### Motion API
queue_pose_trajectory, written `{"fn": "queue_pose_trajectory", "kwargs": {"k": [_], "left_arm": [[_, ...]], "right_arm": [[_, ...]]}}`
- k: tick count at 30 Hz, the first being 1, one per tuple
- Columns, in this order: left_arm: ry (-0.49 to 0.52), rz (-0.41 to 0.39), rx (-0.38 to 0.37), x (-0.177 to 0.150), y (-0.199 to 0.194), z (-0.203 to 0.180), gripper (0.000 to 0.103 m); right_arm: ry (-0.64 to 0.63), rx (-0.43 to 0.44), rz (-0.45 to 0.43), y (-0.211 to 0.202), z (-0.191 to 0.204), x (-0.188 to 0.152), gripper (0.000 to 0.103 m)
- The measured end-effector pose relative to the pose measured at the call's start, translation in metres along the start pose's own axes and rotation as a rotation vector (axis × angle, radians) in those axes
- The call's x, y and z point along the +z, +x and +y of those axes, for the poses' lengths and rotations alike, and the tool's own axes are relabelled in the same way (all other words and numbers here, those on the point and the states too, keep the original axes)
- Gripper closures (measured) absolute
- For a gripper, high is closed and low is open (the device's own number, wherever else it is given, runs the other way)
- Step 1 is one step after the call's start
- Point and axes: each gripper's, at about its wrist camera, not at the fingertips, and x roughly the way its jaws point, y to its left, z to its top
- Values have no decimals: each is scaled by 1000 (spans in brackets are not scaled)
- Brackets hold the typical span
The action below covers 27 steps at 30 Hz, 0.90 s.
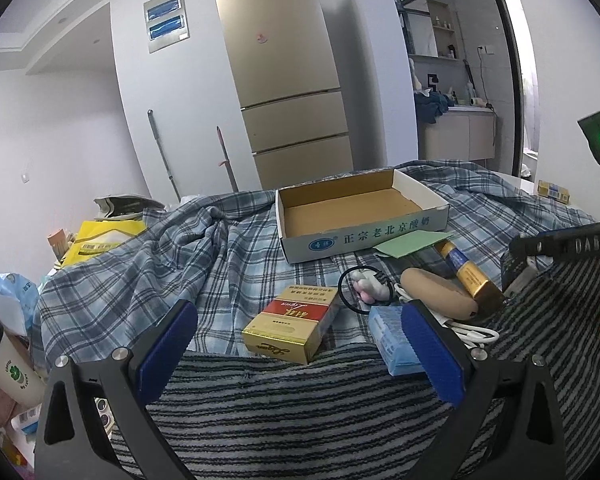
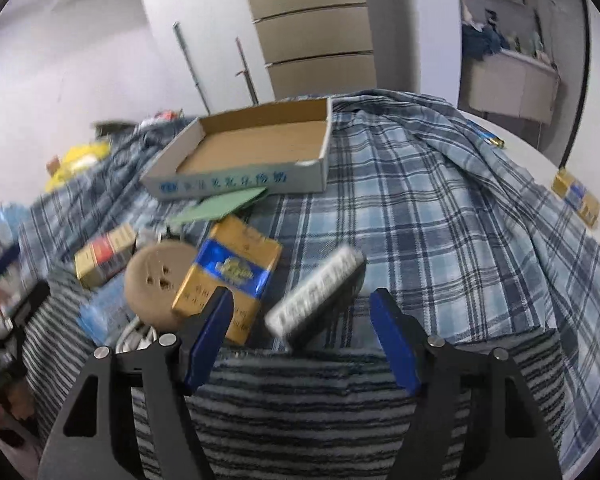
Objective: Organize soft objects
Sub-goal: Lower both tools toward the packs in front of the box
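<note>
From the left wrist, the left gripper (image 1: 296, 344) is hovering with fingers spread over the striped towel (image 1: 300, 408) — nothing between them. From the right wrist, the right gripper (image 2: 300, 340) is holding its fingers apart — a blurred grey-black bar (image 2: 316, 296) is lying just ahead, unpinched, near the cardboard tray (image 2: 236, 180).
</note>
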Motion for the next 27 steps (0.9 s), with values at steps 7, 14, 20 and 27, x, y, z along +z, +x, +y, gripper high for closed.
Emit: {"fn": "queue_pose_trajectory", "kwargs": {"k": [7, 14, 20, 27], "left_arm": [[6, 12, -11, 0, 2, -2, 0], [7, 16, -15, 0, 3, -2, 0], [11, 27, -25, 0, 5, -3, 0], [29, 20, -19, -1, 4, -6, 0]], "right_arm": [[57, -69, 31, 3, -15, 5, 35], [-4, -22, 95, 16, -8, 1, 35], [-257, -88, 116, 12, 20, -8, 23], [-172, -135, 143, 29, 9, 0, 21]]}}
